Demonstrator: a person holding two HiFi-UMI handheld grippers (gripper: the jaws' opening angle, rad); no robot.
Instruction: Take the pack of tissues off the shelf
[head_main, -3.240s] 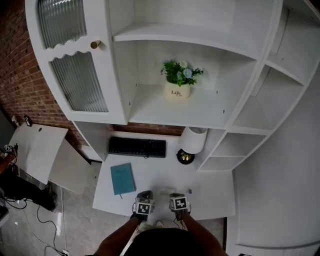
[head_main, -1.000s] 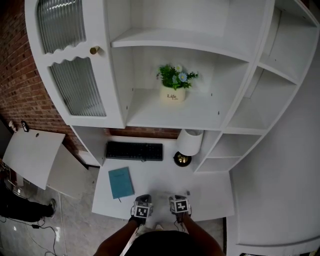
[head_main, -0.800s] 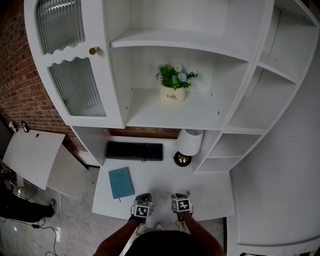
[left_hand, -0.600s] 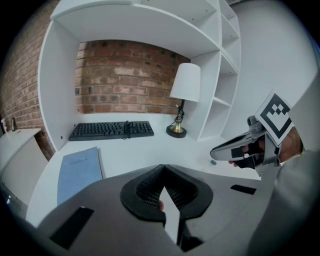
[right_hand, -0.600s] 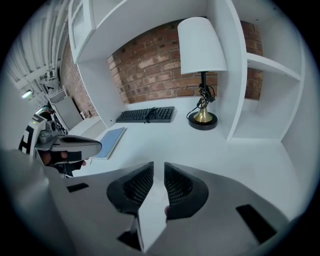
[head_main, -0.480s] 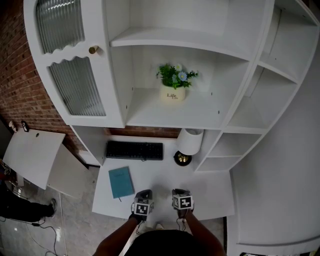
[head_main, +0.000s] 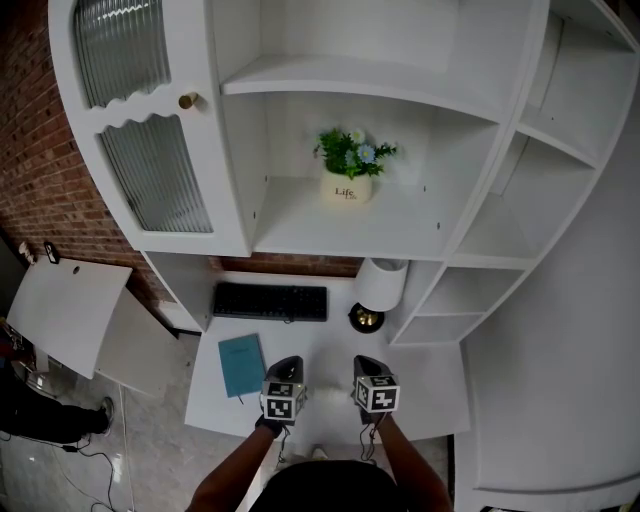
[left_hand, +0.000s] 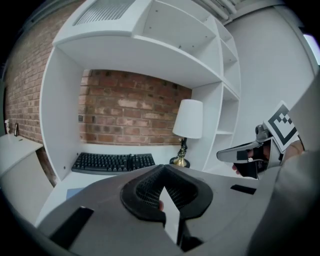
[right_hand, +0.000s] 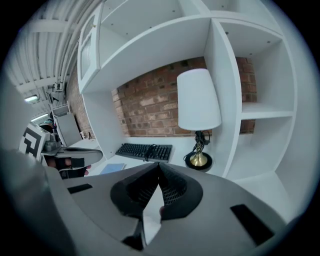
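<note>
No pack of tissues shows in any view. In the head view my left gripper (head_main: 290, 361) and right gripper (head_main: 363, 360) hang side by side above the front of the white desk (head_main: 430, 390), pointing toward the shelf unit. The left gripper (left_hand: 163, 166) has its tips together and holds nothing. The right gripper (right_hand: 159, 163) has just been closing; its tips meet with nothing between them. The middle shelf (head_main: 400, 225) carries only a white pot with a green plant (head_main: 346, 187). Each gripper view shows the other gripper off to the side.
A black keyboard (head_main: 270, 301) lies at the back of the desk, a teal notebook (head_main: 242, 364) at its left front, a white-shaded lamp (head_main: 381, 284) at the back right. A ribbed-glass cabinet door (head_main: 150, 170) stands at the left. Small open shelves (head_main: 500, 235) run up the right.
Both grippers have risen off the desk's front edge and moved forward a little, and look larger in the head view. Nothing else has moved.
</note>
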